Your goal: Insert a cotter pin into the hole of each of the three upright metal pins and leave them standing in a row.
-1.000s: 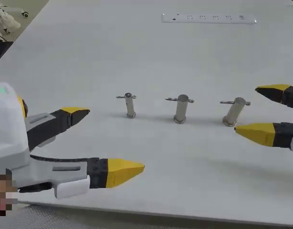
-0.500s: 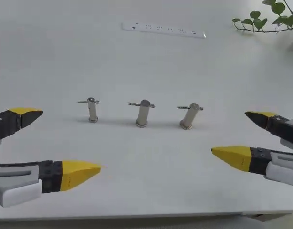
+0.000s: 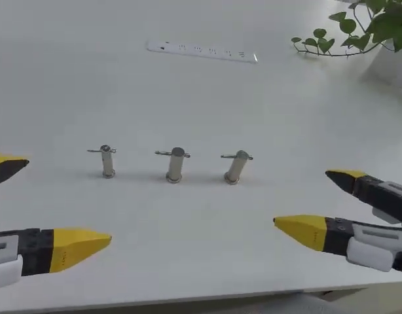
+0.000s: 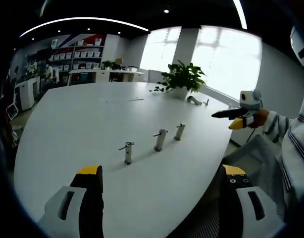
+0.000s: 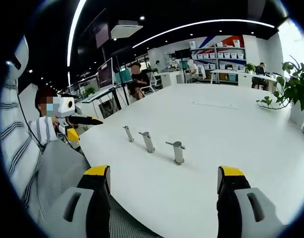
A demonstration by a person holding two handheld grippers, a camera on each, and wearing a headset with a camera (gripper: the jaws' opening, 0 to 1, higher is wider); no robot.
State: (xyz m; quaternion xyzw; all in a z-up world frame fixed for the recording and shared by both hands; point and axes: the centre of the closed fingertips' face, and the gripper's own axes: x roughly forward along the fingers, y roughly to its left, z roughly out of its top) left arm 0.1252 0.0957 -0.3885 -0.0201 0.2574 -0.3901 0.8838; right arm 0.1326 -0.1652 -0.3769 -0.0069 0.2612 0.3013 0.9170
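- The tabletop [image 3: 207, 104] is seen as a broad white surface. Its near edge runs along the bottom of the head view, just under both grippers.
- Open surface is seen on every side of the row of pins, and between the row and each gripper.
- The left gripper [image 3: 69, 199] is held at the left, well apart from the row, with its jaws spread wide and empty.
- The right gripper [image 3: 300, 197] is held at the right, somewhat nearer the row, with its jaws likewise spread and empty.
- Near the middle of the tabletop a left pin [image 3: 108, 163], a middle pin [image 3: 175, 167] and a right pin [image 3: 234, 169] are stood in a row.
- A cotter [image 3: 163, 154] is seen through the top of each, sticking out sideways.
- The right pin looks tilted in the head view but upright in the right gripper view, so which it is cannot be told.
- A power strip [image 3: 201, 51] is laid far behind the row and a plant [image 3: 358, 26] is set at the far right, both well apart from the pins.
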